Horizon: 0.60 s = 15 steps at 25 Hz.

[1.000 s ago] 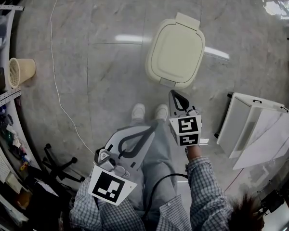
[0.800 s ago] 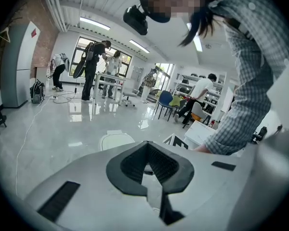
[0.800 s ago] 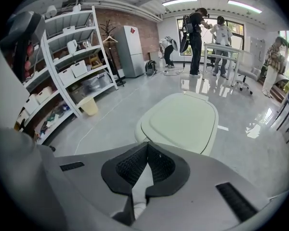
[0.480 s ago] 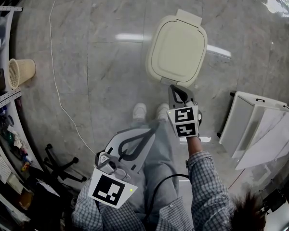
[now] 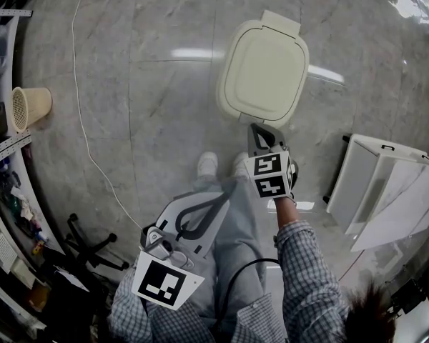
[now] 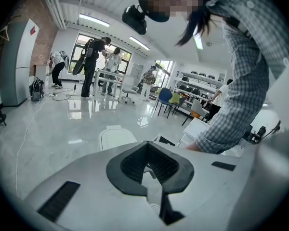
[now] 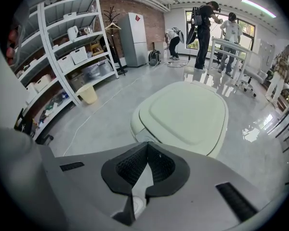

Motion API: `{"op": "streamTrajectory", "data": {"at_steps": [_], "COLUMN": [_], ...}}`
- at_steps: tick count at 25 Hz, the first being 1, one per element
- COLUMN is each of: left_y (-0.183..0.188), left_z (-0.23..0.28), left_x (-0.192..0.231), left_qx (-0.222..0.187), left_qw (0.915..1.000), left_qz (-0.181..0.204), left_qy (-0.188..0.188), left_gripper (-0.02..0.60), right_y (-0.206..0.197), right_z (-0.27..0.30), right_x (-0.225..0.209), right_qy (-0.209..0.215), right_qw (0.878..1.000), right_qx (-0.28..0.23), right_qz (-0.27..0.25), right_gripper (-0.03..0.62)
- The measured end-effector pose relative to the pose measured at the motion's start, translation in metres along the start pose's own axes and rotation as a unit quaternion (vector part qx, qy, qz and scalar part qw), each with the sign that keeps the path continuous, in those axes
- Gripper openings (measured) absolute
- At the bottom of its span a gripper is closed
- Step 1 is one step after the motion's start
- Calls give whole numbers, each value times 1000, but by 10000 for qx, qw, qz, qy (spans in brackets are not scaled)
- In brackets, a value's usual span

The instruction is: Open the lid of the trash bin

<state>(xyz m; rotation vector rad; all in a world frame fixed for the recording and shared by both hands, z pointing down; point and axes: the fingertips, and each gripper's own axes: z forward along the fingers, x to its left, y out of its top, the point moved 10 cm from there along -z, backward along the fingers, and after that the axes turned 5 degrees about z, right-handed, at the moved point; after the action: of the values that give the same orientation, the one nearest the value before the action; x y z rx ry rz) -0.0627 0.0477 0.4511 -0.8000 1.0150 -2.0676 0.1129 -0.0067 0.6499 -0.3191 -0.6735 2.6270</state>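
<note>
The right claw (image 5: 257, 130) has its jaws together on nothing. The trash bin (image 5: 263, 73) stands just ahead of its tips, lid (image 7: 185, 110) down. The left claw (image 5: 222, 193), also closed and empty, hangs well behind.

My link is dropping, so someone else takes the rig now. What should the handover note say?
Right tool: jaws together, empty, tips at the front edge of the trash bin; whether they touch it cannot be told.
Left tool: jaws together, empty, held low by the person's legs, apart from the bin.
Lid: down, shut.
Done: the approach only.
Left: probably work the right tool at the lid's front edge and raise it.
</note>
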Motion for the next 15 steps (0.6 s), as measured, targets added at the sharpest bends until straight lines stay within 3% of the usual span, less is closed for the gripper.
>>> {"op": "streamTrajectory", "data": {"at_steps": [15], "left_y": [-6], "left_z": [-2], "left_x": [2], "left_qx": [15], "left_qw": [10000], "left_qz": [-2], "left_qy": [-10], "left_gripper": [5], "right_y": [0], "right_z": [8], "right_x": [1], "right_qy": [-150], "right_qw": [9997], "right_qx": [96], "right_qz": [169], "right_gripper": [17]}}
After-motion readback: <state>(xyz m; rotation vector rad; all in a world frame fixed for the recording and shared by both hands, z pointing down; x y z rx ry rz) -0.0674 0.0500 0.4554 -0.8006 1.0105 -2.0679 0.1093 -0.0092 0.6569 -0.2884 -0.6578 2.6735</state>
